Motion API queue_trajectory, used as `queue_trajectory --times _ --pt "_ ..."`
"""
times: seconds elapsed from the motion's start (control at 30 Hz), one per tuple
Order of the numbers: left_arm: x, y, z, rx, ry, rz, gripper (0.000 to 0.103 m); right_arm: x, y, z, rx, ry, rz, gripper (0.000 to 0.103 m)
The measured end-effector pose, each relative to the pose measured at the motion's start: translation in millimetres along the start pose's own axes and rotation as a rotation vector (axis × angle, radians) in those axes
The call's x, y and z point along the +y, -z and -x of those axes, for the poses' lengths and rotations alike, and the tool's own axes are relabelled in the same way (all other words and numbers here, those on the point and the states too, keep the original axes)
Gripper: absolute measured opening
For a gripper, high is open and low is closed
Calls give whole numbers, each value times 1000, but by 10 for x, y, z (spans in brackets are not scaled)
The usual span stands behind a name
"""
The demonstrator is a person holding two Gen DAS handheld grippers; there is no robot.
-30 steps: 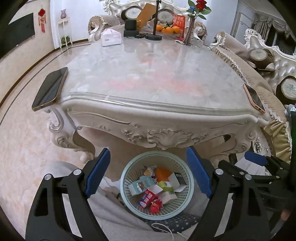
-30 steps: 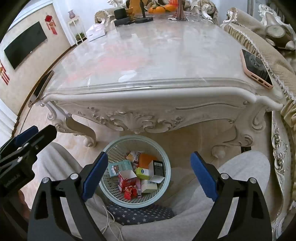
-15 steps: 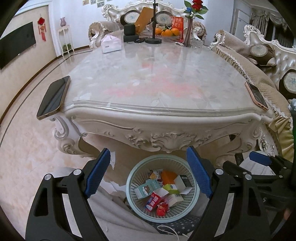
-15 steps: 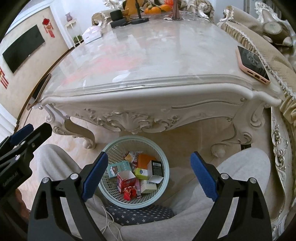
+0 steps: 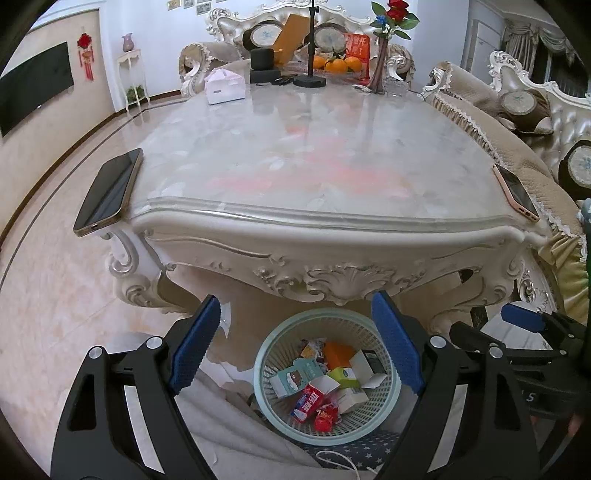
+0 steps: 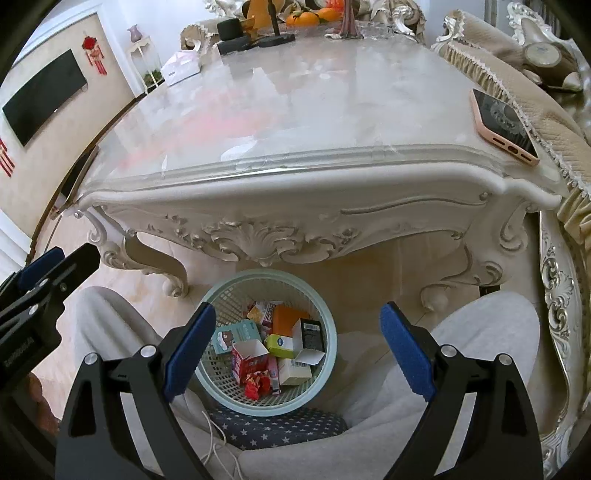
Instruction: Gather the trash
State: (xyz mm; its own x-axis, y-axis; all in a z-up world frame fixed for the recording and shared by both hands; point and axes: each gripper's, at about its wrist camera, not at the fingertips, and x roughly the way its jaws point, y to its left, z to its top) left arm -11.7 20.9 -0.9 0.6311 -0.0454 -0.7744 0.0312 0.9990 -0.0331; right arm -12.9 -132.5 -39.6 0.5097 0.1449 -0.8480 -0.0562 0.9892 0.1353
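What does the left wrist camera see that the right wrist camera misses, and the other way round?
Only the left view shows the dark phone's whole screen and the red roses at the far end. Only the right view shows both grey trouser legs flanking the basket. Both show the marble table, the pink phone and the basket of empty boxes on the floor.

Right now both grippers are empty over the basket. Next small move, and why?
Probably none beyond lifting both away: the left gripper and right gripper stand open and empty, the boxes and wrappers lie inside the basket, and the near tabletop shows only two phones at its corners. Trash looks collected.
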Motion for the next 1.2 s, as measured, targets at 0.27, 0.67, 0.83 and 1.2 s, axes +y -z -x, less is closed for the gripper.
queue_trajectory --times 0.27,0.67,0.83,1.2 --pt "-41 17 3 1 10 -10 82 -5 2 0 -4 10 1 86" --pt "-95 37 -31 11 15 -33 82 -33 27 -41 3 14 -8 86" --pt "-79 33 -66 21 17 -30 82 15 28 -82 13 8 6 86" --pt "-77 41 -65 9 -21 -45 82 51 27 -97 21 18 13 86"
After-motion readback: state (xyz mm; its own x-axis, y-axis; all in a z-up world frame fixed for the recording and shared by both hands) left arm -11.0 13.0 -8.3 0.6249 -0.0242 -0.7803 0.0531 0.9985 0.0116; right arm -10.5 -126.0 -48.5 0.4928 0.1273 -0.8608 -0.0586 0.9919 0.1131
